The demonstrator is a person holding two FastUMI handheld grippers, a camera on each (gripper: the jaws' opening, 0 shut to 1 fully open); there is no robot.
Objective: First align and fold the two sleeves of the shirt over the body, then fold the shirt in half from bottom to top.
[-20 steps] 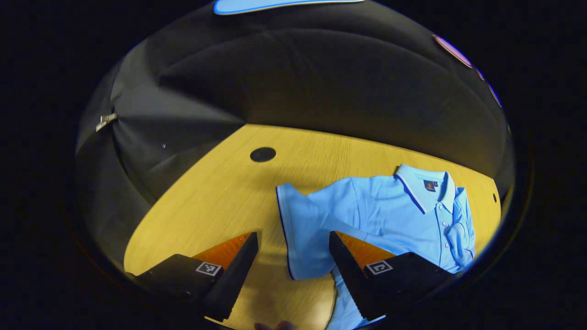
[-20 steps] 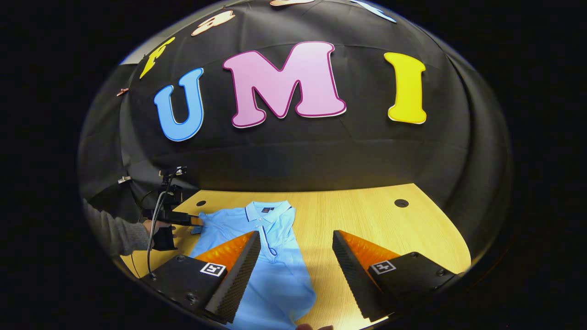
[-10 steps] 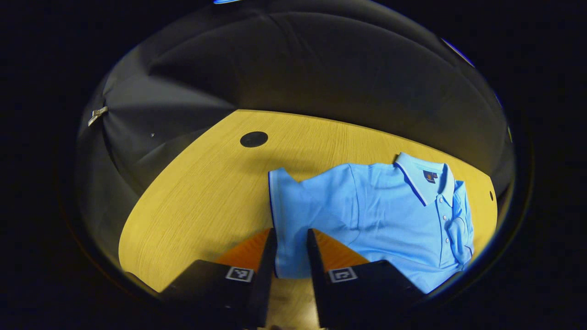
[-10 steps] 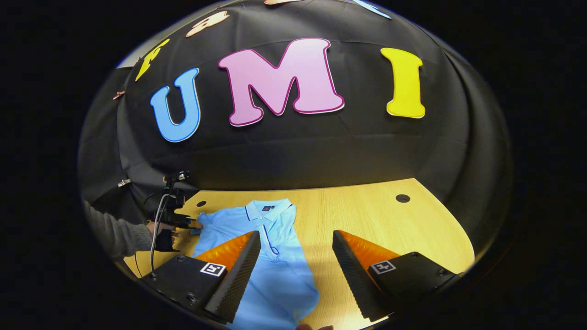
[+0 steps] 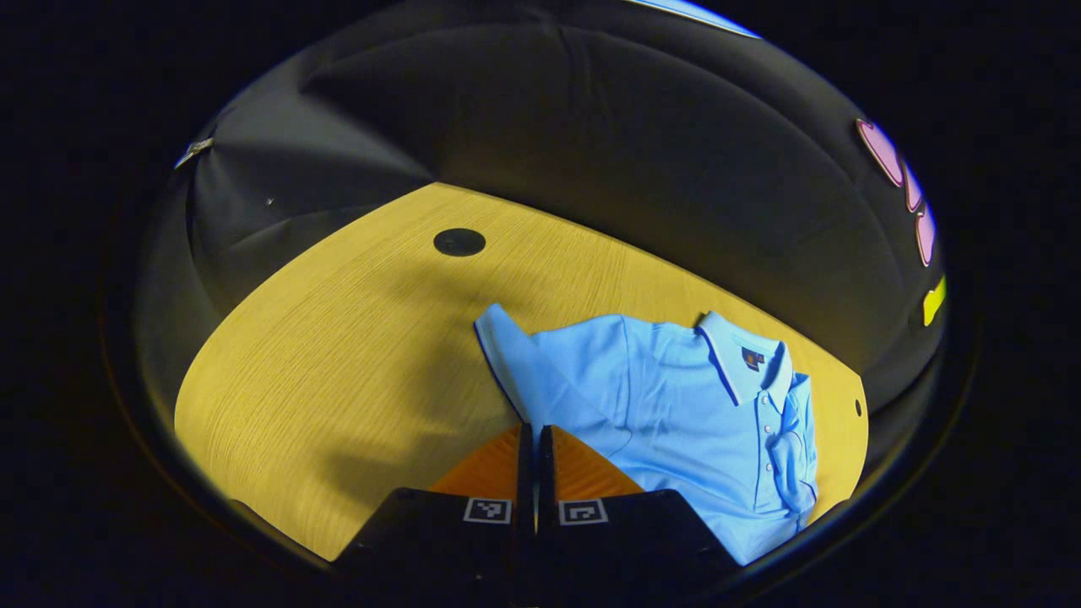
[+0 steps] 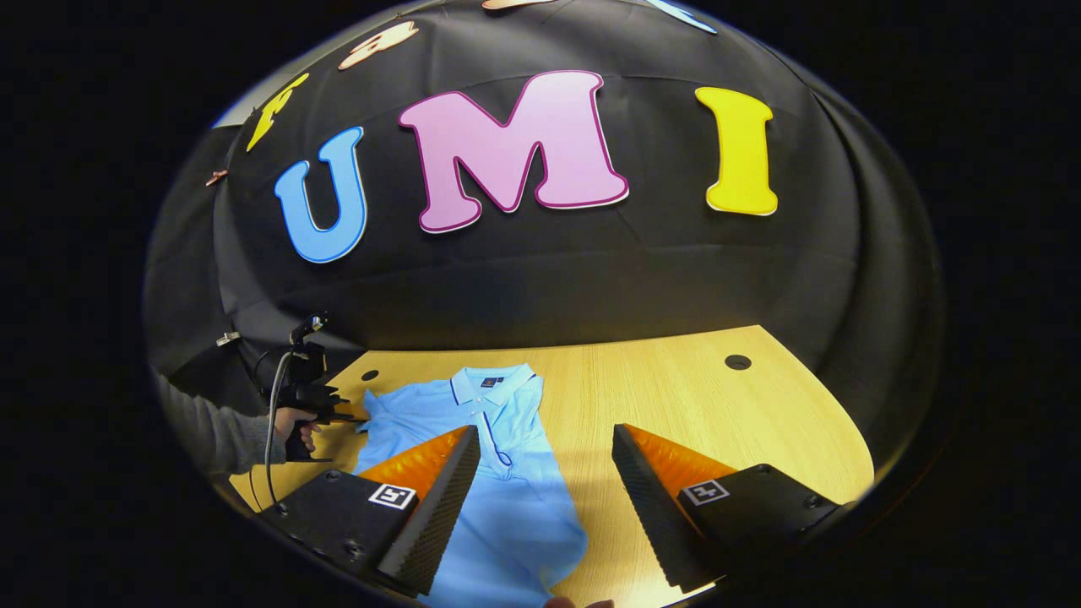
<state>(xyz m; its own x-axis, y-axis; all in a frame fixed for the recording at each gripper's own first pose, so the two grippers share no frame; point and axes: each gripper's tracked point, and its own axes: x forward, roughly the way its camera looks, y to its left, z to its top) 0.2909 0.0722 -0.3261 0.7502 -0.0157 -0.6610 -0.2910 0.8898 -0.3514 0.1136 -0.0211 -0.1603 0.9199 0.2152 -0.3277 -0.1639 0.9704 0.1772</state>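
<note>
The left gripper (image 5: 534, 435) pinches the edge of a light blue polo shirt's (image 5: 676, 405) sleeve (image 5: 519, 363) on a wooden tabletop (image 5: 338, 355), its jaws closed tight; the collar (image 5: 735, 359) lies toward the far right.

L cam low, close on shirt (image 5: 676, 405); R cam farther back; both share it.
</note>
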